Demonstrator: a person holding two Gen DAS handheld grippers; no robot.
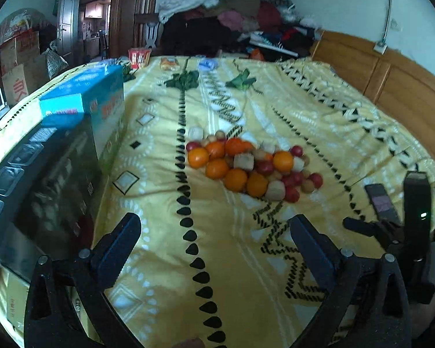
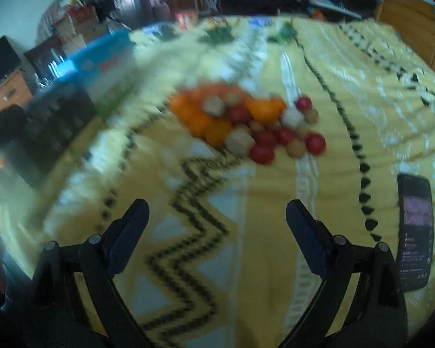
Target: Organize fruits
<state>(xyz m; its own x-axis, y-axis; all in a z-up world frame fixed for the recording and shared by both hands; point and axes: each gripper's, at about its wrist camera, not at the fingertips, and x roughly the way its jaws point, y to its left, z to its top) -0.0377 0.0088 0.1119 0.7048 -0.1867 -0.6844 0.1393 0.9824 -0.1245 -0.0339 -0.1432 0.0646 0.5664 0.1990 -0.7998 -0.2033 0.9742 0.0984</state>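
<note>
A heap of mixed fruit [image 1: 246, 165] lies in the middle of a yellow patterned bedspread [image 1: 217, 261]. It holds several oranges [image 1: 235, 179], small red fruits [image 1: 316, 179], tan round ones [image 1: 307, 186] and pale chunky pieces [image 1: 243, 161]. My left gripper [image 1: 214, 223] hangs open over bare bedspread, short of the heap, with nothing between its fingers. In the blurred right wrist view the same heap [image 2: 246, 121] sits ahead of my right gripper [image 2: 217, 207], which is also open and holds nothing. Part of the right gripper's body [image 1: 417, 203] shows at the right edge of the left wrist view.
A blue box [image 1: 84, 98] and a dark box [image 1: 43, 179] stand along the bed's left side. A phone [image 2: 414, 232] lies on the bedspread to the right, by the right gripper. A clothes pile [image 1: 232, 14] is at the far end, a wooden headboard [image 1: 391, 87] at right.
</note>
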